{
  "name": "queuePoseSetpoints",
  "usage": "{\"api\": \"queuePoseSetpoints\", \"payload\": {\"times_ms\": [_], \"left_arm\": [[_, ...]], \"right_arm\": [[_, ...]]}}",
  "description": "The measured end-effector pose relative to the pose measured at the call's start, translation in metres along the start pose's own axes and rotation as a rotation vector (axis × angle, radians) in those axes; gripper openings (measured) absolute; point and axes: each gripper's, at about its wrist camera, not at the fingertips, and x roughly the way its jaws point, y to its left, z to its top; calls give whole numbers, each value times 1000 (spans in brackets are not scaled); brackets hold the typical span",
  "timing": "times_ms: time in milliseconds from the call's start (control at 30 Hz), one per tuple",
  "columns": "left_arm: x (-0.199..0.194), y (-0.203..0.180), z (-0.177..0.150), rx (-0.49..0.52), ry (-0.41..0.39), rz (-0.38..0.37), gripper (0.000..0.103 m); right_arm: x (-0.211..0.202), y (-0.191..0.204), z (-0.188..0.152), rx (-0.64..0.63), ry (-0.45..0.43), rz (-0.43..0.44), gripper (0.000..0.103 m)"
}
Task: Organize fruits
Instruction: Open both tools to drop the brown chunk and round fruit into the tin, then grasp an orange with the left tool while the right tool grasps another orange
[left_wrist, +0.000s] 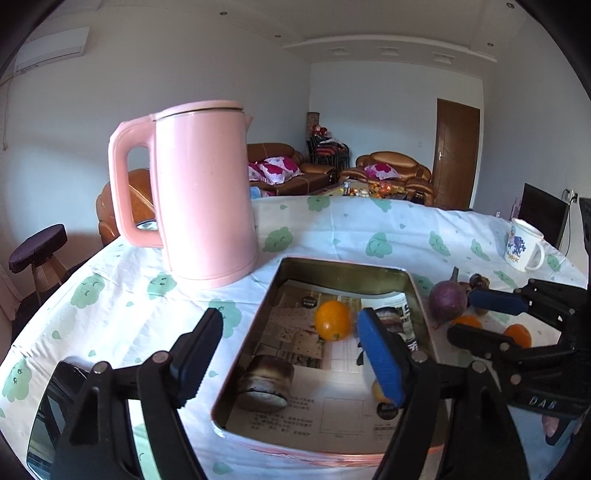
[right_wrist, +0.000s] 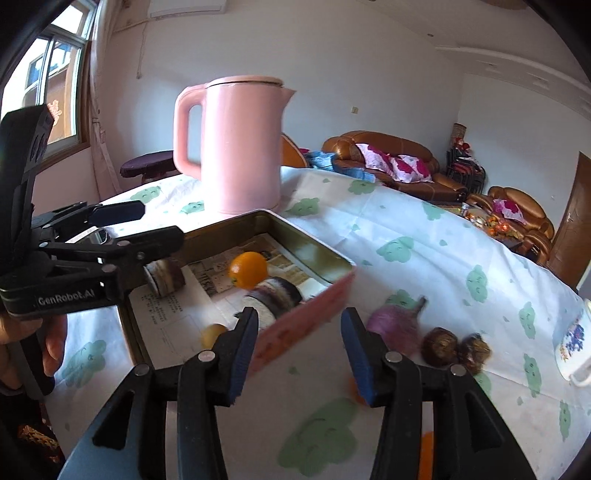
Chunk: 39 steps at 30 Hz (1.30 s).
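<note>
A rectangular metal tin (left_wrist: 258, 325) (right_wrist: 314, 251) lined with printed paper holds an orange (left_wrist: 332, 319) (right_wrist: 248, 269), a small yellow fruit (left_wrist: 380, 391) (right_wrist: 212, 334) and two dark jars (left_wrist: 266, 382) (right_wrist: 275, 299). My left gripper (left_wrist: 291, 350) is open and empty over the tin's left side. My right gripper (right_wrist: 299, 350) (left_wrist: 476, 317) is open and empty, just right of the tin's corner. Right of the tin lie a purple fruit (left_wrist: 447, 298) (right_wrist: 395, 325), two dark brown fruits (right_wrist: 439, 347) and two oranges (left_wrist: 519, 334), partly hidden by the right gripper.
A pink kettle (left_wrist: 203, 192) (right_wrist: 240, 147) stands behind the tin. A white printed mug (left_wrist: 522, 245) (right_wrist: 572, 343) sits at the table's far right. The table has a white cloth with green prints (left_wrist: 110, 295). A phone-like dark slab (left_wrist: 44, 417) lies at the near left.
</note>
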Motion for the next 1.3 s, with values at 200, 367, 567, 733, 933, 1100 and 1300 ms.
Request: {"api": "queuePoseSetpoints", "payload": {"times_ms": [200,367,567,733,933,1100,1300], "left_arm": [[-6,-36,2,50,-5,-70,81],[-3,-72,-3,103,21,-131,81],[0,-106,-8,167,45,-164,81],[11,-117,-10,182,85,-183,81],[20,-130,-9,191,113,-207,81],[27,-146,-7,214,137,-237,81],[47,-164,-6,240,196,-257,72]], "right_arm": [[-33,-61,-27,102,16,-128,62],[-37,-76,-43,124,73,-144,62],[-31,-83,-56,157,134,-91,62],[-17,-81,-64,156,197,-49,62],[-19,-90,-66,185,193,-49,50],[-26,-103,-64,212,172,-99,50],[-30,-121,-56,232,147,-179,50]]}}
